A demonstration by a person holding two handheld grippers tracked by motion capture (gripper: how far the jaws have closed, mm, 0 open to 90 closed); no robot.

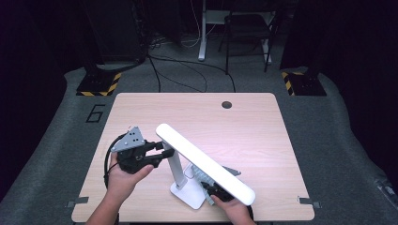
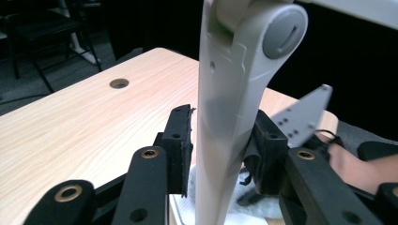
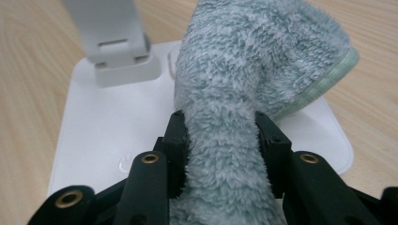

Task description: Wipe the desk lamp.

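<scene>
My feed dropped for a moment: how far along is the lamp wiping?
Done: the left tool has its jaws on either side of the desk lamp's upright arm, apparently bracing it. In hand: the right tool grips a grey-green fluffy cloth lying on the white lamp base. Probably left: the arm and the long lamp head.

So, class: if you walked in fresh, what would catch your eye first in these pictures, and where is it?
First, the white desk lamp standing near the front edge of the pale wooden table, its long head slanting across the middle. Next, the left tongs set around the lamp's upright arm, one jaw on each side. Then the fluffy grey-green cloth pinched in the right tongs, lying over the lamp's flat white base.
</scene>
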